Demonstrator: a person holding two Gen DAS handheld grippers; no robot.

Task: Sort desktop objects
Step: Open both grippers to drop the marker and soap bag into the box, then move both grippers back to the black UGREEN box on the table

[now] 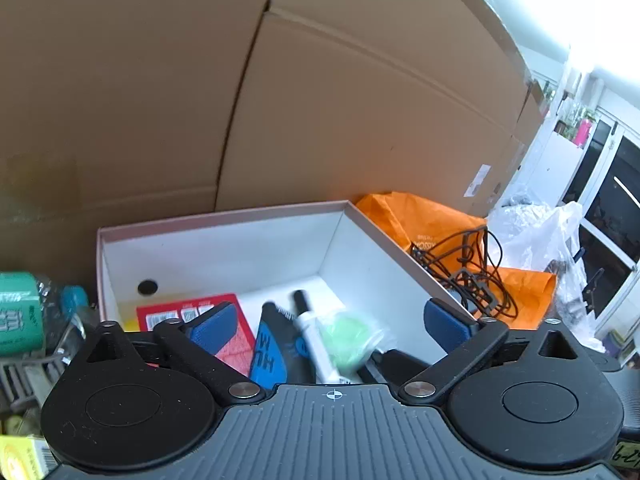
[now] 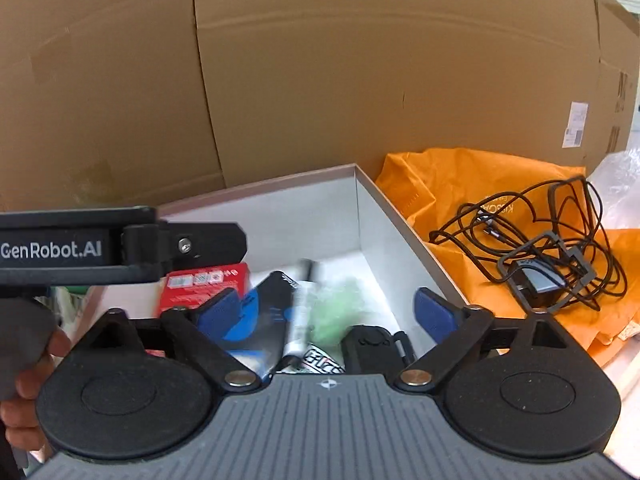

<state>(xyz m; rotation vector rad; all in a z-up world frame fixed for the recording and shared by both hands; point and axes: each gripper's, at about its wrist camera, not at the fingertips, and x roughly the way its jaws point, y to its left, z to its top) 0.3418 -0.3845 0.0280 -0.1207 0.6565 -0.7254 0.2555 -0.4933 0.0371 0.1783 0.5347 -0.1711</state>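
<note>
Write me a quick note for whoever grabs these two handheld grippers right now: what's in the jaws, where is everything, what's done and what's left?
Left gripper: jaws open, nothing held. Right gripper: jaws open, nothing held. Both hover over the white box.
In the box already: red packet, marker, green wrapped item, blue-and-black packet, a black object.
Left to sort, probably: tangled black cable with charger on the orange bag right of the box; green-labelled bottle to its left.
</note>
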